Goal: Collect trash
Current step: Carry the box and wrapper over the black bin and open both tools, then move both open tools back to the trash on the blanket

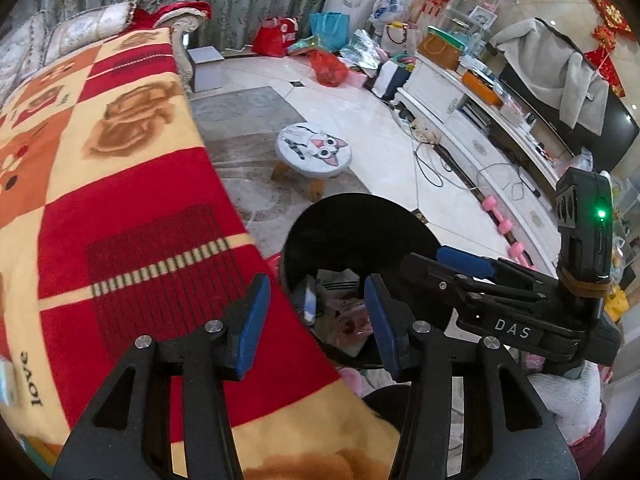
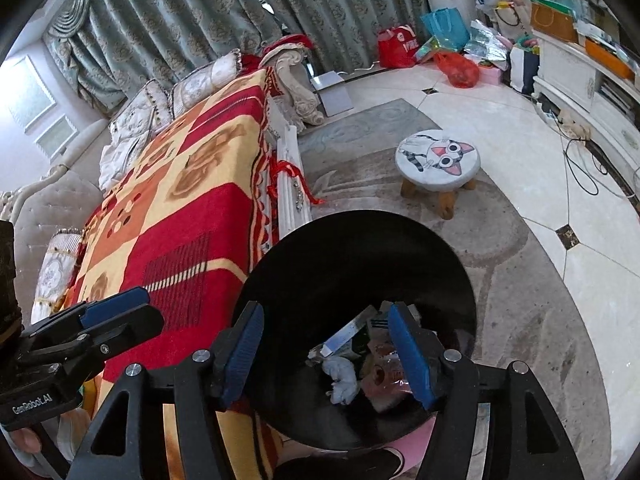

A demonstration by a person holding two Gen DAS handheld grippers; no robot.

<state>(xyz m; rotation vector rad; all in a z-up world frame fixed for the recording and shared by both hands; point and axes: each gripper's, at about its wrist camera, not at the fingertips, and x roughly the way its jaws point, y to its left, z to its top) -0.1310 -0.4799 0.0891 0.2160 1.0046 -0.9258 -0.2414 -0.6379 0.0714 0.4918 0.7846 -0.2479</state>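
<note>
Fingers of the left gripper [image 1: 316, 322] and right gripper [image 2: 326, 354] stand apart, empty, poised over the black bin [image 2: 348, 264] at lower centre, so trash [image 2: 344, 376] drops inside beside the blanket [image 1: 120, 200].

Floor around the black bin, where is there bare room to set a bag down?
The bare rug between the bin and the cat stool, and the tiles beyond the stool. Crowded: bags by the curtain, cables along the white cabinet. The sofa blanket borders the bin's left.
</note>
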